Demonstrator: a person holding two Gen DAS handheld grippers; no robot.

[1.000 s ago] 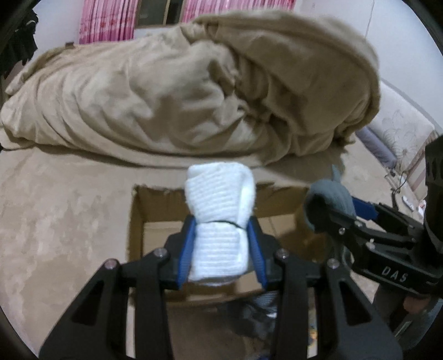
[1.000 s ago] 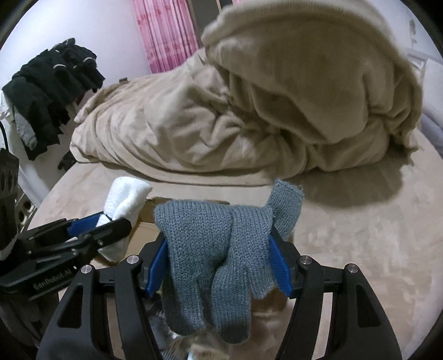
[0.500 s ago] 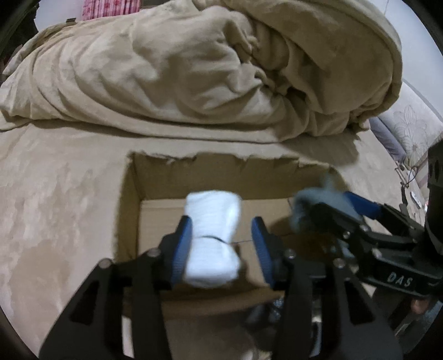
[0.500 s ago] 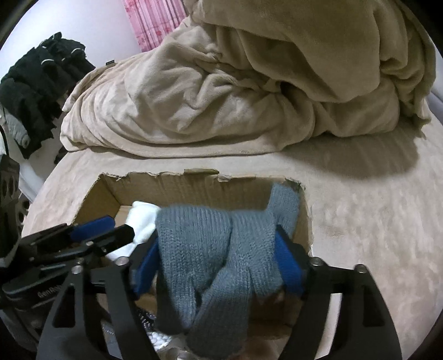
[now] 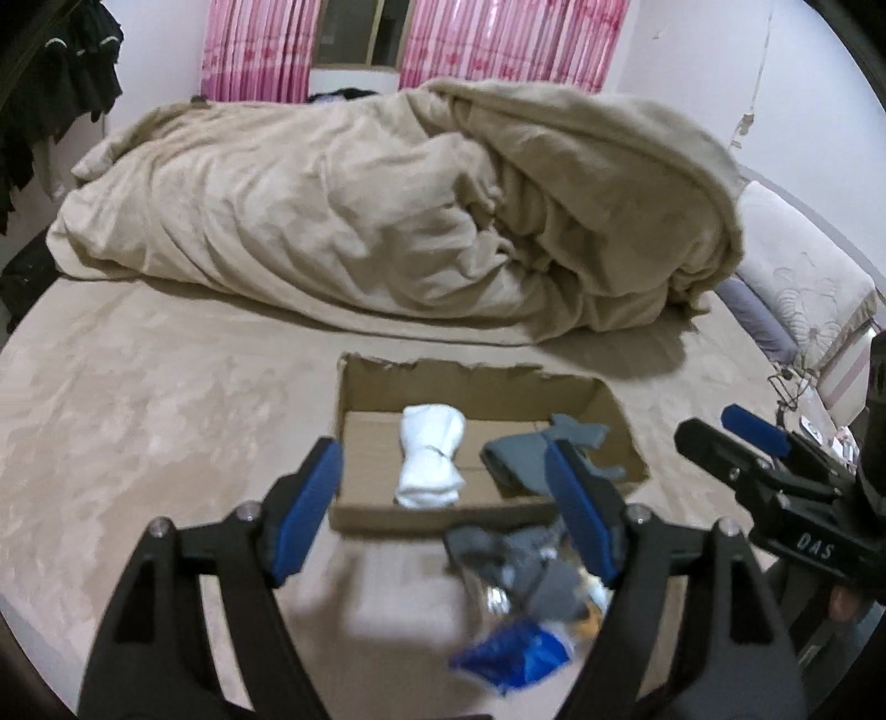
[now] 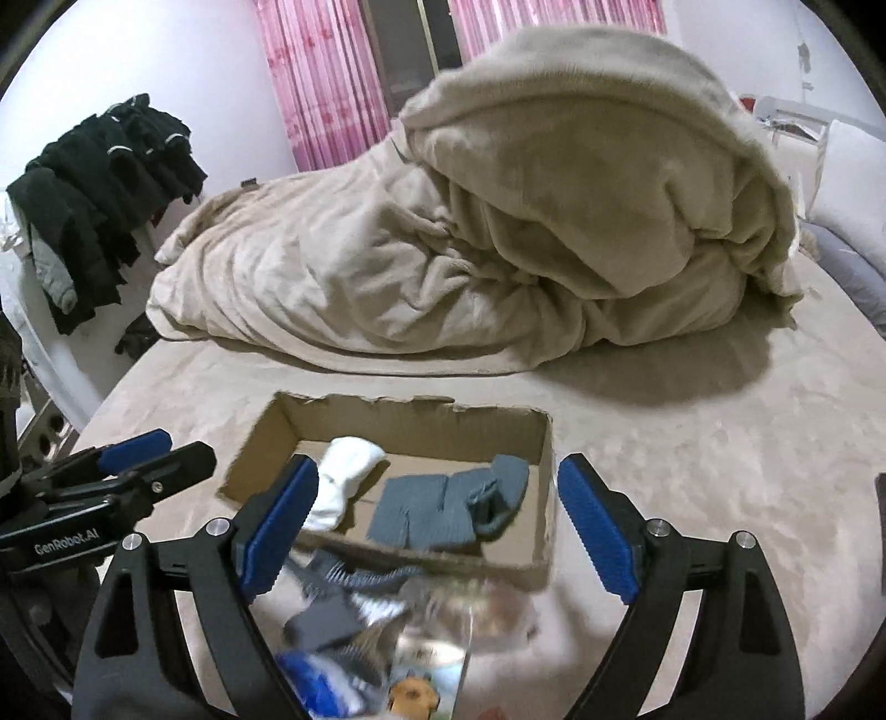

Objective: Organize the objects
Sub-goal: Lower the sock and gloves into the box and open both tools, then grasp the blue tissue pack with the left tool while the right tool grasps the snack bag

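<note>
Both claws, left (image 5: 443, 512) and right (image 6: 437, 529), gaped empty over the bed's near edge, where the unsorted pile (image 6: 354, 620) lay directly below them, short of the cardboard box (image 6: 545, 531) holding a white sock roll (image 5: 429, 462) and grey gloves (image 6: 443, 509).

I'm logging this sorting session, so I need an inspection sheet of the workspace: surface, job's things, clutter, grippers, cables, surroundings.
Surface: beige plush bedspread, no spills seen.
Job's things: open brown cardboard box on the bedspread; rolled white sock bundle lies inside at its left, grey knitted glove inside at its right.
Clutter: loose pile of grey socks and blue-and-clear packets in front of the box, blurred.
Grippers: left gripper open and empty; right gripper open and empty.
Cables: thin dark wires at the bed's right edge.
Surroundings: heaped beige duvet behind the box, pink curtains, black clothes hanging at left.
</note>
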